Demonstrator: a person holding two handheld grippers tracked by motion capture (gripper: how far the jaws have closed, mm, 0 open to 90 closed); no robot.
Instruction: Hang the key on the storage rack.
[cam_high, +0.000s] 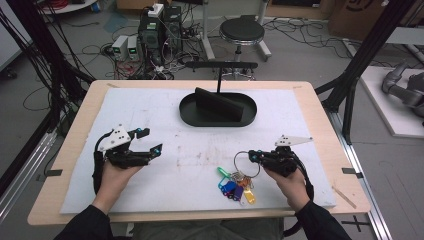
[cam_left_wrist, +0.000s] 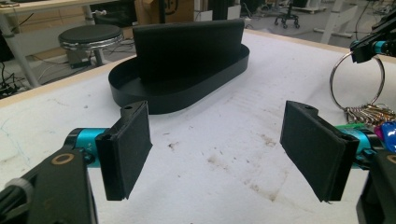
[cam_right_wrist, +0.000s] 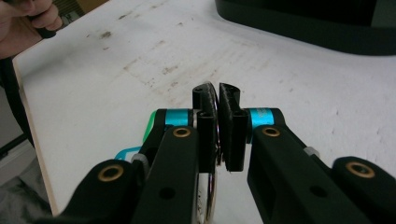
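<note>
With its jaws clamped on the ring (cam_high: 247, 163), the right gripper (cam_high: 253, 157) can lift the keys (cam_high: 236, 189); left gripper (cam_high: 151, 141) waits wide, holding nothing.

key ring (cam_high: 247, 159): silver | key tags (cam_high: 235, 189): green, blue, purple, yellow | tray (cam_high: 190, 116): black
</note>
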